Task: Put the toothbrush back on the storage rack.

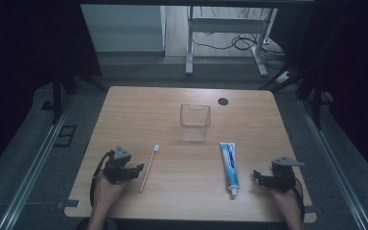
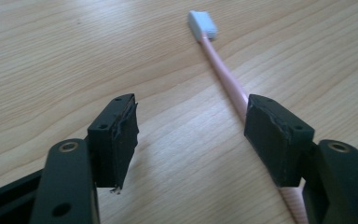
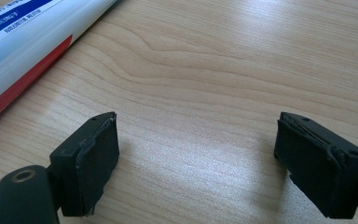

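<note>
The desk (image 1: pixel 187 201) carries a toothbrush (image 1: pixel 148 168) just right of the left tongs (image 1: pixel 135 171); in the left gripper view its handle passes under the right jaw, outside the gap. The left tongs stand partly open, gripping nothing. The right tongs (image 1: pixel 258 178) stand wide, empty. The toothbrush is slim, with a pink handle and a white head (image 2: pixel 203 24). Its long axis runs front to back, head pointing away from the person.

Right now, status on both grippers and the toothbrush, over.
Left gripper open, nothing gripped, toothbrush lying flat beside its right-hand jaw. Right gripper open, empty, near toothpaste tube. Clear cup upright, path to it unobstructed.
</note>
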